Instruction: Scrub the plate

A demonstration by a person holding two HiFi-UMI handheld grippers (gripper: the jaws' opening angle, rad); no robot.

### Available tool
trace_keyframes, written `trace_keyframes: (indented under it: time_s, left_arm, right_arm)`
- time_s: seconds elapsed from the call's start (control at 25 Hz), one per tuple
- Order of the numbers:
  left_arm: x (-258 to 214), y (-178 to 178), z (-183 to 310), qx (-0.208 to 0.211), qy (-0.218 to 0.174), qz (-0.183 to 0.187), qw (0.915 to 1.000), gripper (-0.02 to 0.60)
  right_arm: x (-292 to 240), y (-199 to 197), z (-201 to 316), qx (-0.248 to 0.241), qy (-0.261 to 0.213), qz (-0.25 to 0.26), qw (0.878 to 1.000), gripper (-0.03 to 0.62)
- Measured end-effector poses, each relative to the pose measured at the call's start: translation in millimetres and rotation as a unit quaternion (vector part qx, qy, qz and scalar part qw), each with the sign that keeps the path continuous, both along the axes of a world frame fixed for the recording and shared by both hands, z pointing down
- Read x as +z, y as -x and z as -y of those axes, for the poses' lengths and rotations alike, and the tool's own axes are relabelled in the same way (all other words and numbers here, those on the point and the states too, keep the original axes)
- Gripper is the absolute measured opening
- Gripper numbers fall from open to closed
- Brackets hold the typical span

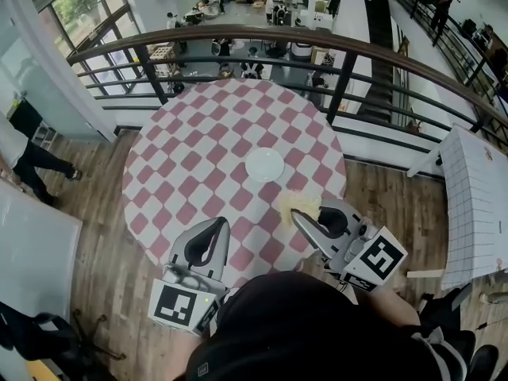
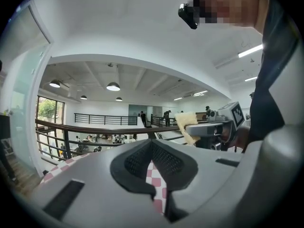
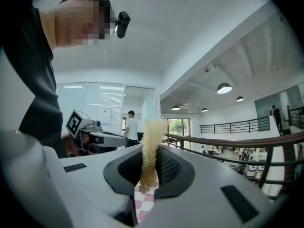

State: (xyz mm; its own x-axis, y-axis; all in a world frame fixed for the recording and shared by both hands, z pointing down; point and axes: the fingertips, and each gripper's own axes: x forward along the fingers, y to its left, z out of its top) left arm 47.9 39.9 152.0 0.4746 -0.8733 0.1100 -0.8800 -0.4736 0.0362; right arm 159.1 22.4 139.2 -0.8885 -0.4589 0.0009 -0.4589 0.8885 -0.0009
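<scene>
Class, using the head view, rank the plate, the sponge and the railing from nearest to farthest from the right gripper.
1. sponge, pinched in the right gripper itself.
2. plate, on the table ahead, slightly left.
3. railing, beyond the table's far edge.

Left gripper (image 1: 220, 225) closed; right gripper (image 1: 298, 215) clamps a sponge (image 3: 151, 144), it seems.

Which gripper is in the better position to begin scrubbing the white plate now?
Right. The right gripper is shut on the yellow sponge and points toward the plate just ahead of it. The left gripper is shut with nothing between its jaws.
</scene>
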Motion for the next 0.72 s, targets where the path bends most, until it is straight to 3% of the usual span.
trace_keyframes:
  time_s: [0.72]
  left_arm:
    - [3.3, -7.3, -8.8, 0.008, 0.005, 0.004, 0.9999, 0.006]
  right_arm:
    - [1.4, -4.0, -9.2, -0.007, 0.006, 0.01, 1.0, 0.043]
